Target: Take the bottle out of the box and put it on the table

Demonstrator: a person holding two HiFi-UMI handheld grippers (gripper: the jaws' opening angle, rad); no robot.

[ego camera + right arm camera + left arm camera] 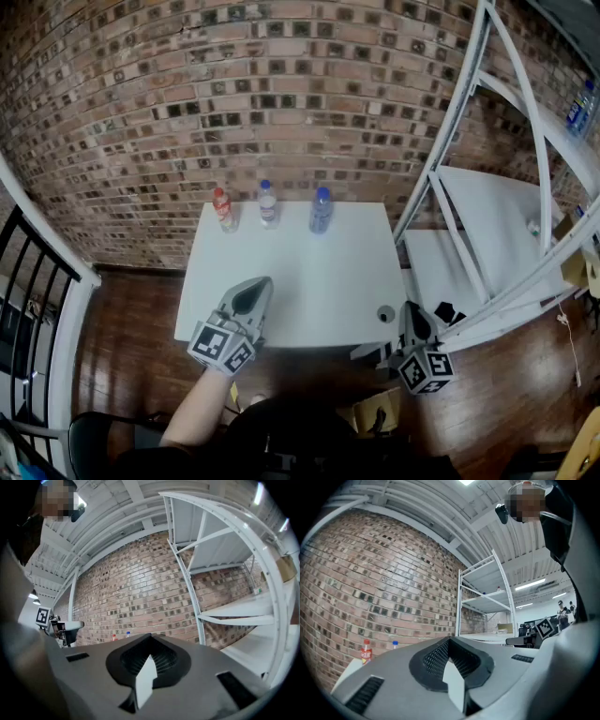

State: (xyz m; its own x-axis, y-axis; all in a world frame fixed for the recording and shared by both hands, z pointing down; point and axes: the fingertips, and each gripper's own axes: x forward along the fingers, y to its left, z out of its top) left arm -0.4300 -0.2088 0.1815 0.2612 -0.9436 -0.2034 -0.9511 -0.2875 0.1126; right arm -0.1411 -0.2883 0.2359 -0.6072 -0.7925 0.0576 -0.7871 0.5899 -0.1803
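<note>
Three bottles stand in a row at the far edge of the white table (309,272): a red-capped bottle (223,208), a clear bottle with a blue cap (268,203) and a blue-tinted bottle (321,210). No box shows on the table. My left gripper (260,285) hovers over the table's near left part, jaws together, holding nothing. My right gripper (412,311) sits just off the table's near right corner, also shut and empty. The left gripper view shows its jaws (450,640) pointing at the brick wall, with the red-capped bottle (366,651) far off to the left.
A small grey round object (385,314) lies near the table's right front corner. A white metal shelf rack (487,225) stands close on the right, a black railing (28,281) on the left. The brick wall (281,94) runs behind the table. Yellowish cardboard (375,410) shows near my feet.
</note>
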